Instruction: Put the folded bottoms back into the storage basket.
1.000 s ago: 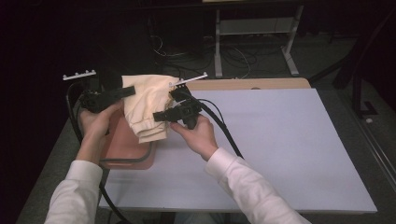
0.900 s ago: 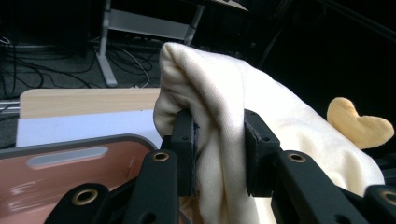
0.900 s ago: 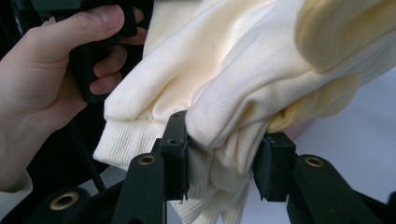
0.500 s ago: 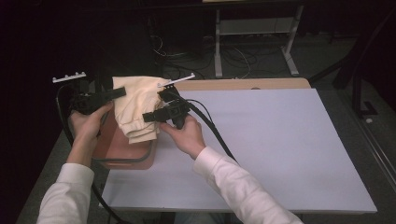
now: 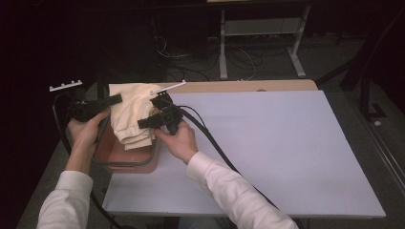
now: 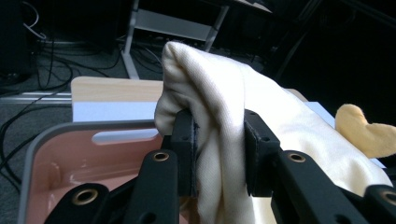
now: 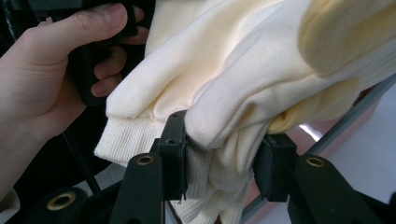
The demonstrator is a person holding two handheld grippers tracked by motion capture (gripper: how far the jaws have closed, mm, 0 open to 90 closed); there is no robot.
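Observation:
A folded cream garment (image 5: 132, 114) hangs between both grippers over a pink bin (image 5: 125, 160) with a grey rim at the table's left edge. My left gripper (image 5: 113, 100) is shut on the garment's far upper fold; in the left gripper view the cloth (image 6: 219, 135) is bunched between the two pads, with the bin's inside (image 6: 98, 161) below. My right gripper (image 5: 144, 123) is shut on the garment's near side. In the right gripper view thick layers with a ribbed cuff (image 7: 135, 133) fill the gap between the pads, and the hand (image 7: 46, 70) that holds the left gripper is behind.
A large white sheet (image 5: 267, 148) covers the wooden table (image 5: 239, 86) to the right of the bin. Black cables (image 5: 210, 138) trail from the right gripper across the sheet toward the person. Cables and a metal stand's legs (image 5: 258, 47) lie on the dark floor beyond the table.
Both hands have carried the garment left and down, from above the bin's right side to over its middle. The grips look the same.

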